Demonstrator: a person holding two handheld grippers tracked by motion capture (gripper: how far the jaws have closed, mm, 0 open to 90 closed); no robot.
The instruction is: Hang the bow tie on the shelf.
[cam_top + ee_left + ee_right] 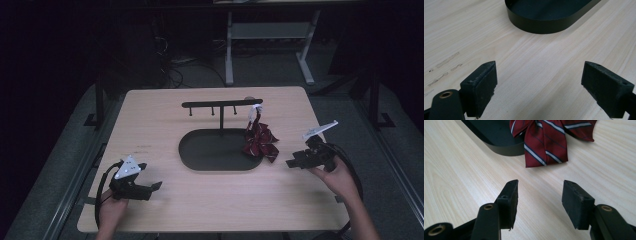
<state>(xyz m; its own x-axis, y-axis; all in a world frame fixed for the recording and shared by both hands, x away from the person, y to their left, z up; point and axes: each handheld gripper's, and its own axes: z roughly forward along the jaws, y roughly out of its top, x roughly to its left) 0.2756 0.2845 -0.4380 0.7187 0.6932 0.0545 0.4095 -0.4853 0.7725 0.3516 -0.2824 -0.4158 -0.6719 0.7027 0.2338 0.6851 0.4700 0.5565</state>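
On pale woodgrain table (165,125), striped red fabric bow (546,142) before right tongs (539,192), spread, empty.

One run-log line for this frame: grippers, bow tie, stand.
left gripper: open, empty, near tray | right gripper: open, empty, beside bow tie | bow tie: hanging from stand hook, draped over tray edge | stand: upright in tray

The high view looks forward and down from above the person's side, far enough off to take in the whole worktop (150,120) with the black oval tray (200,150) near its centre. The left gripper view sits low and close over the wood, facing the tray's (541,26) rounded end at 12 o'clock. The right gripper view, equally low and near, faces the tray's (499,146) corner at 11 o'clock and the striped bow tie (546,142) at 12, which the high view shows at the tray's 3 o'clock end (260,141).
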